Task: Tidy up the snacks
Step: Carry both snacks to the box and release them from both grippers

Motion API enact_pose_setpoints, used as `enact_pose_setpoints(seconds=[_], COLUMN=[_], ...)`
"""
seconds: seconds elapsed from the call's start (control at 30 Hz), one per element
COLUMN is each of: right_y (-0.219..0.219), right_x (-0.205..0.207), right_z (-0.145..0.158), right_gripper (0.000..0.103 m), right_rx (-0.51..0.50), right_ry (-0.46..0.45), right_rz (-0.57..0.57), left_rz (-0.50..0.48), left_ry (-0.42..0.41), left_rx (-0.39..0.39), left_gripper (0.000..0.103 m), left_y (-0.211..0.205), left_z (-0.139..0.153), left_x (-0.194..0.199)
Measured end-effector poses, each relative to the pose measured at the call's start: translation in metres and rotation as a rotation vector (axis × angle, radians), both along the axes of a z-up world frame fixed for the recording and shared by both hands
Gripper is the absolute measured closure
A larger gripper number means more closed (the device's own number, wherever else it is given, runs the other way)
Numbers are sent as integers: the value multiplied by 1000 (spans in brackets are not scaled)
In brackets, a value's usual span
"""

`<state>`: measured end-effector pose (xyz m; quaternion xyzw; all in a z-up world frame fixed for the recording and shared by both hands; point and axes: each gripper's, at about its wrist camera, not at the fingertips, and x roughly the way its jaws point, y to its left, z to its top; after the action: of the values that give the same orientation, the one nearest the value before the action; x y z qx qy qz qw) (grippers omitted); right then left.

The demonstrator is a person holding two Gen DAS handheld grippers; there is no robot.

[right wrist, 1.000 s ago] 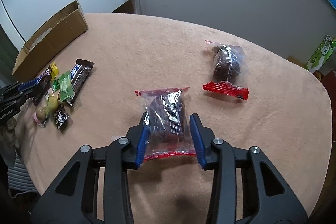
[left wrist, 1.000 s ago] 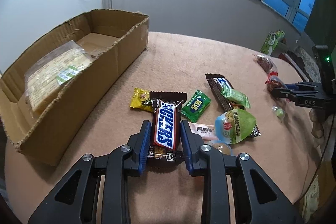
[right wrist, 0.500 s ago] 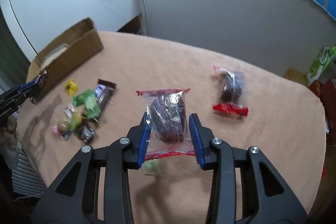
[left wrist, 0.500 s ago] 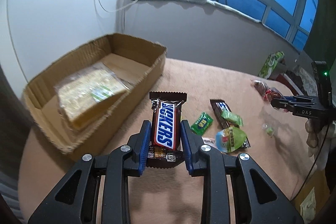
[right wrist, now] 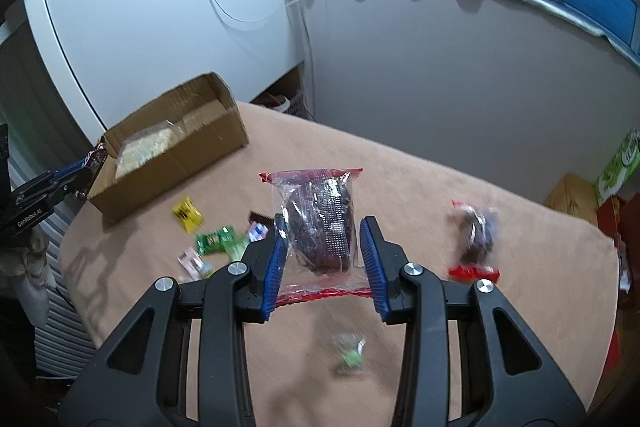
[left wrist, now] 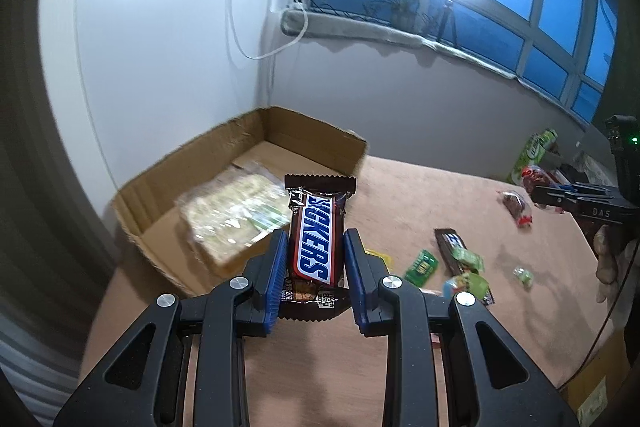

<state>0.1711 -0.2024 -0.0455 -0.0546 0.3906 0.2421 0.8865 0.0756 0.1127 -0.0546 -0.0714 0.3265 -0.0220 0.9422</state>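
My left gripper is shut on a Snickers bar and holds it in the air near the open cardboard box. A clear pack of pale snacks lies inside the box. My right gripper is shut on a clear bag of dark snacks with red seams, held above the table. The box and the left gripper show at the left of the right wrist view.
Small snacks lie on the tan table: a second chocolate bar, green packets, a yellow packet, a second dark snack bag and a small green sweet. A wall stands behind the box.
Both grippers have risen with their snacks. The left one has moved toward the box, which now lies just beyond the Snickers bar. The right one has lifted its bag higher above the table.
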Motion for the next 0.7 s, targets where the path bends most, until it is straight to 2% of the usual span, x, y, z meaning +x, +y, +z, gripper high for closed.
enact_pose_setpoints(seconds=[0.33,0.7], right_y=[45,122], right_x=[15,41], right_z=[22,34], right_gripper=[65,65], right_rx=[13,16], right_ry=[-42,-61], right_rz=[60,155], left_rz=[76,144], left_ry=[1,33], left_rx=[15,53], left_gripper=[76,76], left_y=[35,59], left_z=[-3,-15], left_x=[5,16])
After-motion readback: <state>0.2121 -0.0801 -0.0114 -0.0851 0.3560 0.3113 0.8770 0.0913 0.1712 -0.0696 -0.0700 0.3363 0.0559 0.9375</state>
